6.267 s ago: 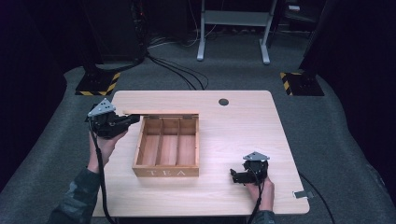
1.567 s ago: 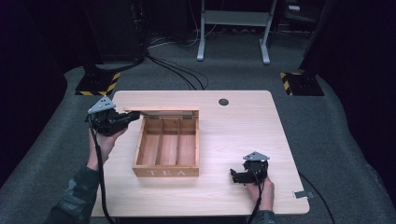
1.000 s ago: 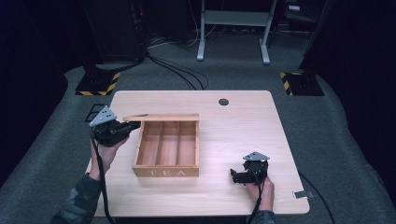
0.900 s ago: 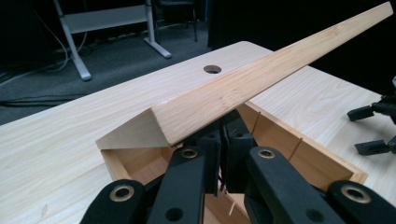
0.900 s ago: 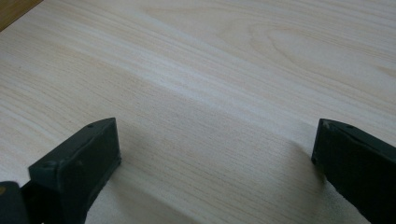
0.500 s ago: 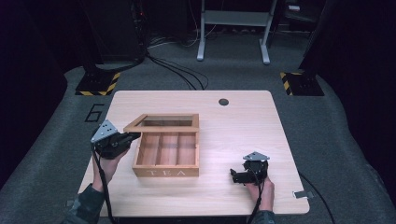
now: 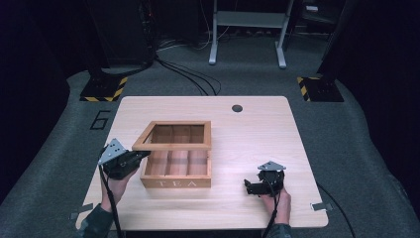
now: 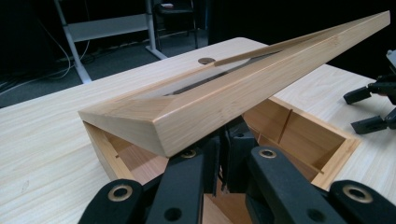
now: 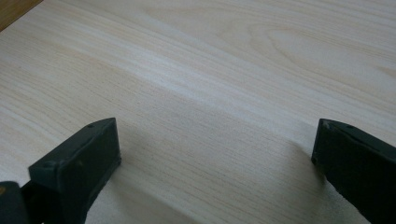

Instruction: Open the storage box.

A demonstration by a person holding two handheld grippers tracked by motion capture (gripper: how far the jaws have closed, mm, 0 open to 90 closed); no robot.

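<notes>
Wooden tea box (image 7: 177,171) stands left of centre on the light wood desk (image 7: 257,144), "TEA" lettered on its near wall, dividers visible inside. Its lid (image 7: 173,135), a wooden frame with a clear pane, is hinged along the far edge and stands partly raised, tilted up at the near side. Left gripper (image 7: 132,159) sits at the box's near-left corner, held in a hand (image 7: 115,186) coming in from the near edge. Its fingers (image 8: 187,179) are pressed close together, pinching the near-left corner of the lid frame; in the left gripper view the lid (image 8: 243,86) slants up and away above the open compartments of the box (image 8: 299,140), and the desk's round grommet hole (image 8: 206,60) shows beyond it. Right gripper (image 7: 253,187) rests well apart from the box, on bare desk near the right front, its hand (image 7: 280,208) behind it. In the right gripper view its fingers (image 9: 79,163) stand spread wide with nothing but desk surface (image 9: 219,93) between them.
</notes>
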